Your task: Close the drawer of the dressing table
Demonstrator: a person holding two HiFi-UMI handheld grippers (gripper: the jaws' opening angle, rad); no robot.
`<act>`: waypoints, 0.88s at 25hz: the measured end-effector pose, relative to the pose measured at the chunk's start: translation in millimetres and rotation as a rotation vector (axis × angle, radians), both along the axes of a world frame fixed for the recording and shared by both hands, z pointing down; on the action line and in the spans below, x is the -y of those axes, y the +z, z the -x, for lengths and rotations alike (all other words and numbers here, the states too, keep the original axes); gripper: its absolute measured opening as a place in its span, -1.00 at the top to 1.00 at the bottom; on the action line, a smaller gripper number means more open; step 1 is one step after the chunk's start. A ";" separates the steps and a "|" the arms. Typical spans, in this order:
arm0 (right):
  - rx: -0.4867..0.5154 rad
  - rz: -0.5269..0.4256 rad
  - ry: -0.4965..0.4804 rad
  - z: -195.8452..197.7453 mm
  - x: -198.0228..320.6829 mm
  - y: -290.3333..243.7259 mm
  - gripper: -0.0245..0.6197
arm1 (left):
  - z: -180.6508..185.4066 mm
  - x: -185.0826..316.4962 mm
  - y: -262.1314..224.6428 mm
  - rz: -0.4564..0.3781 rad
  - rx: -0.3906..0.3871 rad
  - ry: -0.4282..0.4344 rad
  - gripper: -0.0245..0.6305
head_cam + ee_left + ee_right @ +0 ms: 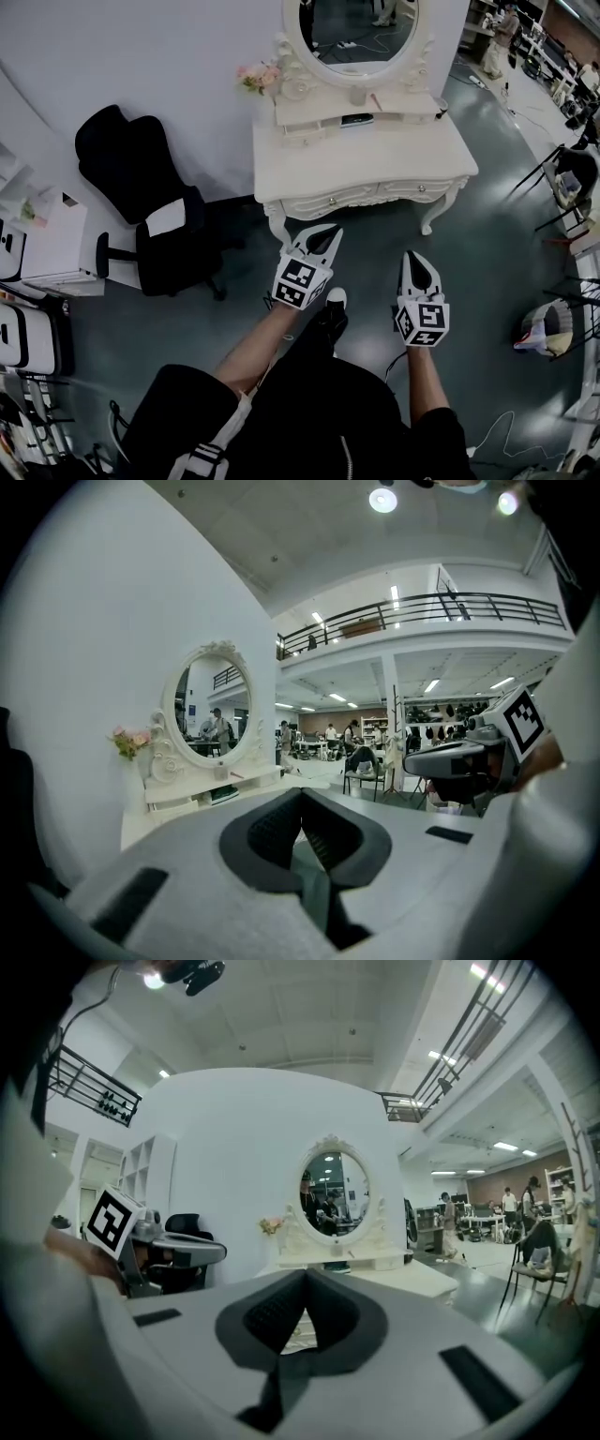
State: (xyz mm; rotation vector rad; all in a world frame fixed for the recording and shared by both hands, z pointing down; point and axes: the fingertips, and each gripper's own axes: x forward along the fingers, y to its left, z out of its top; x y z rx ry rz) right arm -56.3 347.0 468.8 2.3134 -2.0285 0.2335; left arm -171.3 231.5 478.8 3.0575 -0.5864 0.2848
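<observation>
The white dressing table (361, 164) with its oval mirror (361, 28) stands against the wall ahead of me. A small drawer (356, 119) in the shelf under the mirror looks pulled out, dark inside; it also shows as a dark slot (220, 794) in the left gripper view. The long front drawers (375, 194) sit flush. My left gripper (328, 234) is shut and empty, just short of the table's front left leg. My right gripper (413, 256) is shut and empty too, further back over the floor. Both point level at the table (302, 794) (305, 1274).
A black office chair (150, 206) stands left of the table, with white cabinets (47, 253) beyond it. Pink flowers (258, 75) sit on the table's back left corner. Chairs and stands (567, 183) crowd the right side. My shoe (334, 305) is on the grey floor.
</observation>
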 end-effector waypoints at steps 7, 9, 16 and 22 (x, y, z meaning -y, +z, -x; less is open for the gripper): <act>-0.008 0.004 -0.003 -55.8 65.9 3.5 0.91 | -60.7 62.7 3.2 -0.002 -0.005 0.010 0.92; -0.005 0.008 -0.005 -72.2 89.7 3.3 0.91 | -78.4 85.4 2.0 -0.003 -0.005 0.010 0.92; -0.014 0.010 -0.022 -127.9 176.9 -5.6 0.91 | -136.4 169.6 -5.0 -0.006 -0.014 0.007 0.92; -0.014 0.005 -0.029 -163.5 231.1 -7.9 0.91 | -171.0 222.8 -5.2 -0.002 -0.009 0.003 0.92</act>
